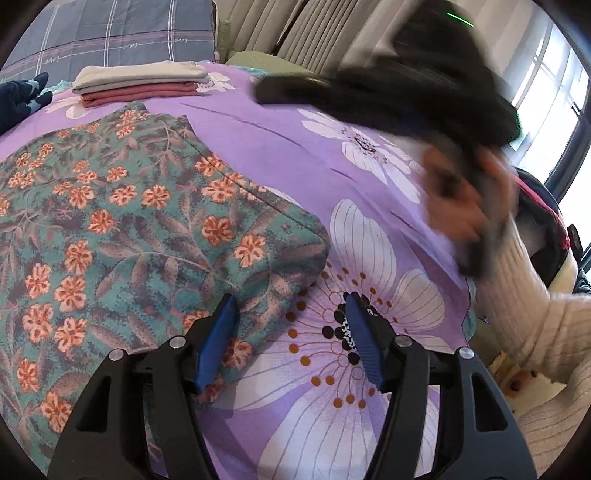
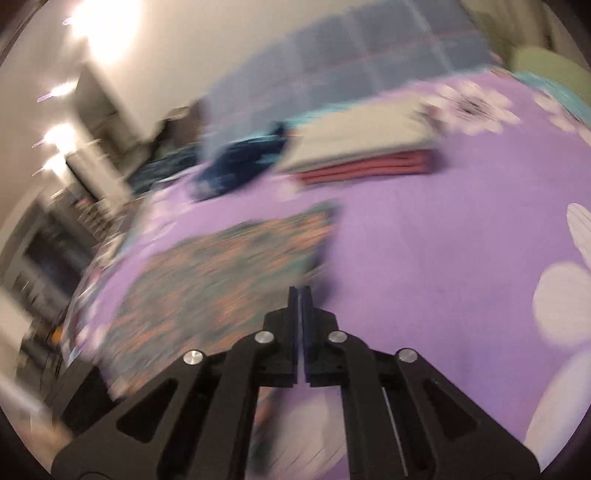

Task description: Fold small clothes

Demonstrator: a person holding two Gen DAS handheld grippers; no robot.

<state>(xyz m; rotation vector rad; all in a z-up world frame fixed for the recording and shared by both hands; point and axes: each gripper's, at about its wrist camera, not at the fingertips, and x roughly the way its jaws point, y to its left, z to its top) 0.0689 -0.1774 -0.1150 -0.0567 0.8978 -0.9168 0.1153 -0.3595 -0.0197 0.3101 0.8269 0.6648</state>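
Left wrist view: left claw [image 1: 290, 319] spread, straddling garment [image 1: 110, 229] corner at 10 o'clock; nearer. Right claw [image 2: 300, 295] pressed together, empty, garment at 10 o'clock.

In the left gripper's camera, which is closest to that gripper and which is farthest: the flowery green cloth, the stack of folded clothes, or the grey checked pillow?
From the left gripper:
1. Flowery green cloth, right at its fingertips, on the left.
2. Stack of folded clothes, farther back on the purple bedsheet.
3. Grey checked pillow, behind the stack, at the top.

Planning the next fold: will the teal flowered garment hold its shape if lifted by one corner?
Probably not: the teal flowered garment lies limp and creased, so it should drape. Its fuzzy-looking knit likely grips, not slips. Probably light.
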